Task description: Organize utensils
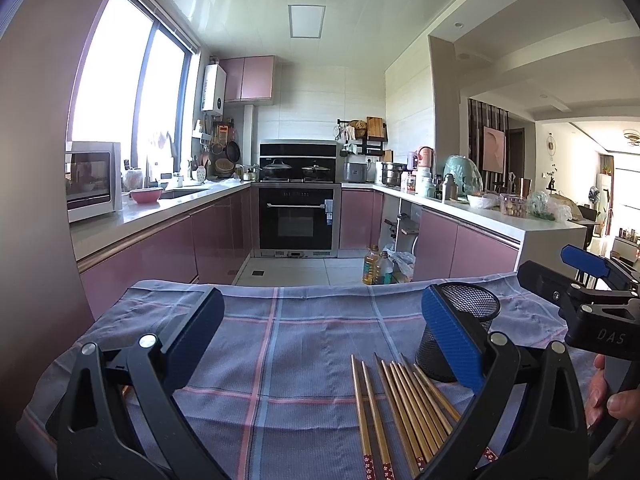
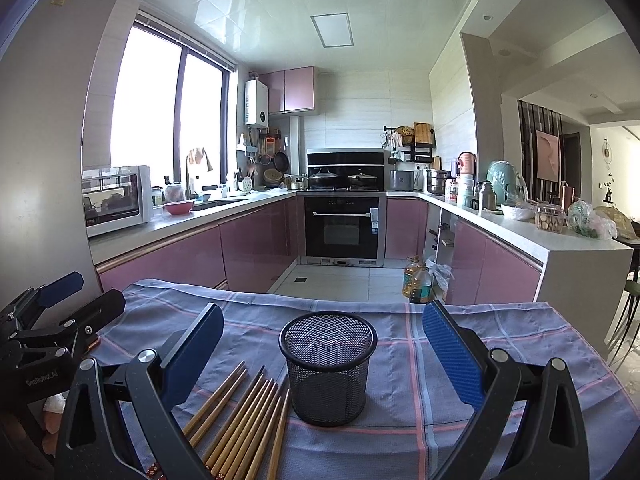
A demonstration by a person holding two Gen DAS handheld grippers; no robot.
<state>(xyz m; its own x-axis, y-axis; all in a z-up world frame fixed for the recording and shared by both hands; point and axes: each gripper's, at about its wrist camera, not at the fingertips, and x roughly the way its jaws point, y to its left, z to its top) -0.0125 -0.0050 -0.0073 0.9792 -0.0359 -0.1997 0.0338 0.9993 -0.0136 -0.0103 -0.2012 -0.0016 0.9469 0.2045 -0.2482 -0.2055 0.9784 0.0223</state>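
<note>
left gripper [image 1: 320, 344] jaws wide apart, empty | right gripper [image 2: 323, 352] jaws wide apart, empty | chopsticks [image 2: 240, 420] flat on cloth [image 2: 420, 360], just beside cup [image 2: 328, 368] at its 8 o'clock | cup upright, empty

Both wrist cameras sit low and near over a checked cloth [image 1: 280, 344], facing the far kitchen. The right view lies further right. Both share the chopsticks [image 1: 400, 408] and mesh cup [image 2: 328, 364].
</note>
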